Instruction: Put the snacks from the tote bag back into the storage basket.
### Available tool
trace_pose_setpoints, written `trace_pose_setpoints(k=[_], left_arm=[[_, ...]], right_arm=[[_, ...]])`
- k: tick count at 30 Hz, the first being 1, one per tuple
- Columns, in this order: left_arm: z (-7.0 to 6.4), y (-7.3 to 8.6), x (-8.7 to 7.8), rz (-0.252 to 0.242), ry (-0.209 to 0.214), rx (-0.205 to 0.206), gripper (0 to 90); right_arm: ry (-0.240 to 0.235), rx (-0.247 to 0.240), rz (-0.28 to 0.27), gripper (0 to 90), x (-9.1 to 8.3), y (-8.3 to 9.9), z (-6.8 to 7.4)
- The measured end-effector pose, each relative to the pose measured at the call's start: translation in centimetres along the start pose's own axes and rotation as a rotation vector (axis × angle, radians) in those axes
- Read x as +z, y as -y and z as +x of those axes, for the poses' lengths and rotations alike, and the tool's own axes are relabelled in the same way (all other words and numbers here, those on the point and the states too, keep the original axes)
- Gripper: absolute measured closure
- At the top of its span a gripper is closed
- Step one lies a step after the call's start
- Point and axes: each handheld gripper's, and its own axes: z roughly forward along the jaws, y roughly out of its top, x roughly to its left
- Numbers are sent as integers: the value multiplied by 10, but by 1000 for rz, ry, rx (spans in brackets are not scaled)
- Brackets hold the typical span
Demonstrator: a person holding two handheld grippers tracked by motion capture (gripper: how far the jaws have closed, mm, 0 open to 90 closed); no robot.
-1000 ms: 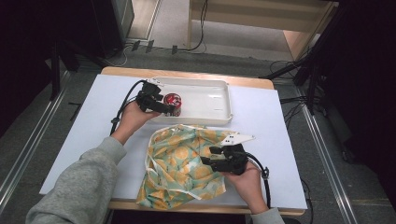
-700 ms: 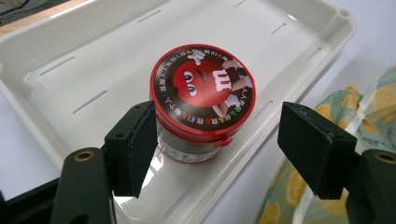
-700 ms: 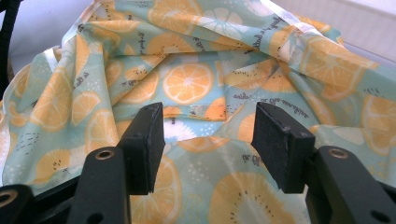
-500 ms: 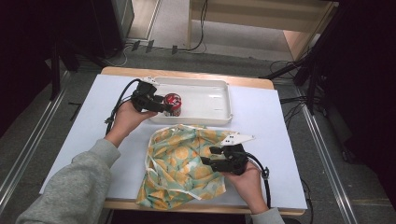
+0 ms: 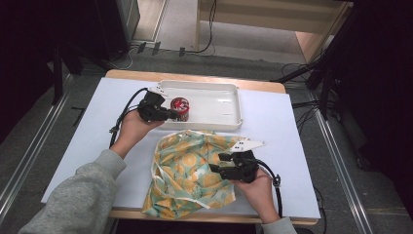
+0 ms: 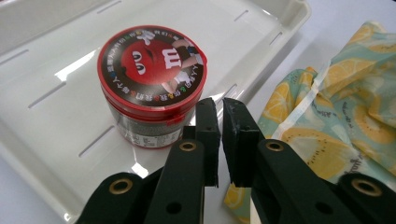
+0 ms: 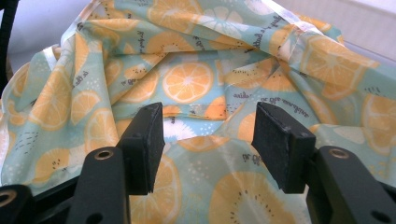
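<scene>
Overhead, a round red-lidded tub [image 5: 179, 107] stands in the glossy white tray [image 5: 229, 102], left gripper [image 5: 168, 115] beside it. Closer, its jaws are nearly shut, empty, just short of the tub [image 6: 152, 88]. Right gripper [image 7: 208, 126] gapes over crumpled fruit-print cloth [image 7: 191, 79].

The red lid of the candy jar [image 6: 152, 70], standing in the white tray [image 6: 56, 154], bears a large white "m" logo, seen upside down, ringed by small print too fine to read. The citrus-patterned cloth bag [image 7: 196, 84] carries small repeated script lines, not legible.
</scene>
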Motion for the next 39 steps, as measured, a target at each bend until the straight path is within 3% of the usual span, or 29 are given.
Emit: trace_pose_setpoints(k=[13,39], left_arm=[[2,5,15,5,-8,-18,900],[10,11,13,6,-37,-36,895]], right_arm=[[2,-2,3,448,0,0,0],[2,-2,5,448,2,0,1]])
